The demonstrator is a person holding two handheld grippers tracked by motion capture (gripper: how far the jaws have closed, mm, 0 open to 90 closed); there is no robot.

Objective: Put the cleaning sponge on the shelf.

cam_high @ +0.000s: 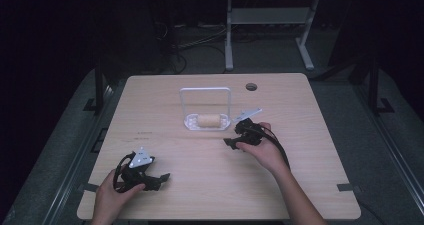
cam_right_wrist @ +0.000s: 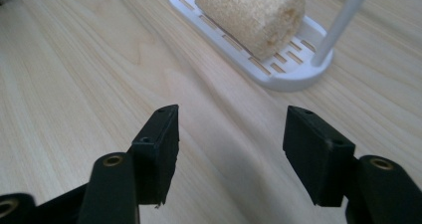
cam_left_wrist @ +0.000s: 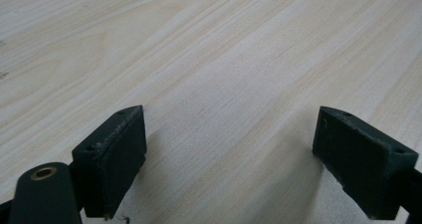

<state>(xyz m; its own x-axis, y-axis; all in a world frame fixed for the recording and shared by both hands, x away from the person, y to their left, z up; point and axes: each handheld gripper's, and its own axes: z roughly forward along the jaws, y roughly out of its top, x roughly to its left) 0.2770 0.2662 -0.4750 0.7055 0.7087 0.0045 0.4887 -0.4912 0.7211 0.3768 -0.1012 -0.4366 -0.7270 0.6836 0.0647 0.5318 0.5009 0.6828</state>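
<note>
white rack (cam_right_wrist: 293, 74) slats and loofah roll (cam_right_wrist: 249, 15) texture show past the right gripper (cam_right_wrist: 231, 139), jaws apart, empty.

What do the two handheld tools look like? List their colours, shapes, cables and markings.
Both are black two-jaw devices. The left tool carries a grey three-cornered plate and a looping black cable. The right tool has a similar grey plate and a black cable running back along the forearm. Up close, the jaws are blocky black pads with small screw holes and brass-ringed pivots. Forearms are bare, with no sleeves visible.
</note>
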